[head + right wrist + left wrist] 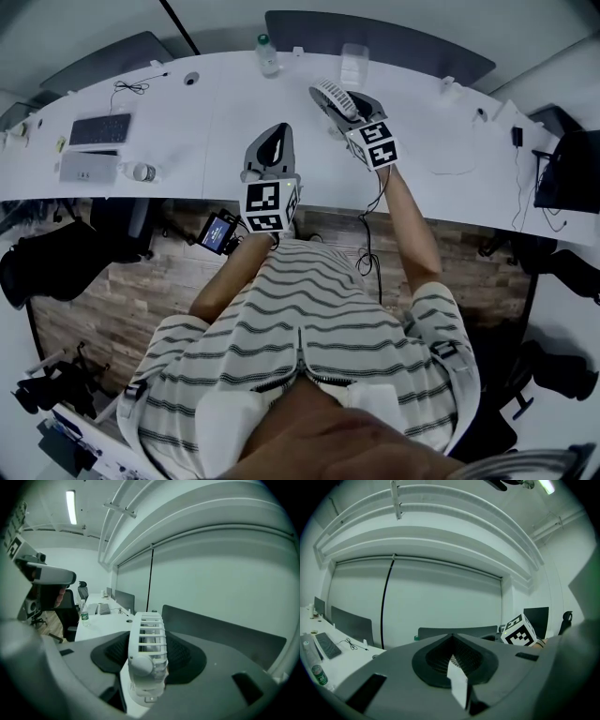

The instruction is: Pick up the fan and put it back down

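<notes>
At the counter's [206,103] near edge, left tongs [277,131]: grey, tapered, pressed together on nothing.
Right tongs [345,108]: further in over the counter, pinching the fan.
Fan [146,644]: white plastic, rounded slatted grille, clamped between dark ribbed pads.

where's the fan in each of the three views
Head view: fan upper centre, clamped in the right gripper.
Left gripper view: fan not visible.
Right gripper view: fan centre, between the jaws.
Shared landmark: black wall strip.
</notes>
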The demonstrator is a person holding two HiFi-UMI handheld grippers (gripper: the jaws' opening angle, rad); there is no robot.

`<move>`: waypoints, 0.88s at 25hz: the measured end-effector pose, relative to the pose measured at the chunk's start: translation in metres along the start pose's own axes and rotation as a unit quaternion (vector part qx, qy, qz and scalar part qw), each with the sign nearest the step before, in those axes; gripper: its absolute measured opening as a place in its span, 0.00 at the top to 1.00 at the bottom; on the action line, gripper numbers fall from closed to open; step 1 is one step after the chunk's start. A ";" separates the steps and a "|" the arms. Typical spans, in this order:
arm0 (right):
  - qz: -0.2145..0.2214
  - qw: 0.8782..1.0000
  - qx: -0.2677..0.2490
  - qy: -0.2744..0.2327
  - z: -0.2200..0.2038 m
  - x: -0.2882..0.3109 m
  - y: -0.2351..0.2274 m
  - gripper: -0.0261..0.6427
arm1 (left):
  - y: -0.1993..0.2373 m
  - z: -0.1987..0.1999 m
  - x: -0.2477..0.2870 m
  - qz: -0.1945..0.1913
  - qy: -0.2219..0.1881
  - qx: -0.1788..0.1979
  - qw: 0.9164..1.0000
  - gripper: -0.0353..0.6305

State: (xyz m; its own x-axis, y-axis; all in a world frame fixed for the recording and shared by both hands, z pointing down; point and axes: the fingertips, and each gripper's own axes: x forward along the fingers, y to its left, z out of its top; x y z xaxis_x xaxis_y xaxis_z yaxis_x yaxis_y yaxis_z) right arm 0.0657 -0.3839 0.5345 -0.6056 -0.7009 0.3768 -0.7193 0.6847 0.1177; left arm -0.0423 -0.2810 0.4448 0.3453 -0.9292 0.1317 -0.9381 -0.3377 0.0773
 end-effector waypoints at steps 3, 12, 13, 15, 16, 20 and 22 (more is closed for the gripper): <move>0.015 1.000 -0.010 0.013 -0.006 0.010 0.004 0.63 | 0.002 -0.001 0.001 0.002 0.001 0.000 1.000 0.94; 0.065 0.996 -0.021 0.049 -0.031 0.040 0.012 0.63 | 0.009 -0.005 0.003 0.005 0.006 -0.003 1.000 0.94; 0.069 0.996 -0.023 0.054 -0.035 0.043 0.012 0.63 | 0.010 -0.006 0.003 0.006 0.008 -0.004 1.000 0.94; 0.074 0.995 -0.027 0.064 -0.044 0.048 0.011 0.63 | 0.012 -0.008 0.003 0.007 0.011 -0.007 1.000 0.94; 0.076 0.994 -0.027 0.069 -0.047 0.051 0.011 0.63 | 0.014 -0.009 0.003 0.008 0.012 -0.008 1.000 0.94; 0.091 0.992 -0.032 0.079 -0.055 0.062 0.014 0.63 | 0.019 -0.009 0.004 0.012 0.013 -0.014 1.000 0.94; 0.102 0.991 -0.038 0.083 -0.059 0.067 0.016 0.63 | 0.021 -0.010 0.005 0.014 0.014 -0.014 1.000 0.94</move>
State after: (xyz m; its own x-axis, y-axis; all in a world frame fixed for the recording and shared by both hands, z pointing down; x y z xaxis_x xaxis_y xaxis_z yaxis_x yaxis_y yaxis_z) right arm 0.0331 -0.4084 0.6157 -0.6667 -0.5083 0.5450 -0.5561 0.8262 0.0903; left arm -0.0601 -0.2907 0.4573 0.3196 -0.9336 0.1619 -0.9465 -0.3065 0.1012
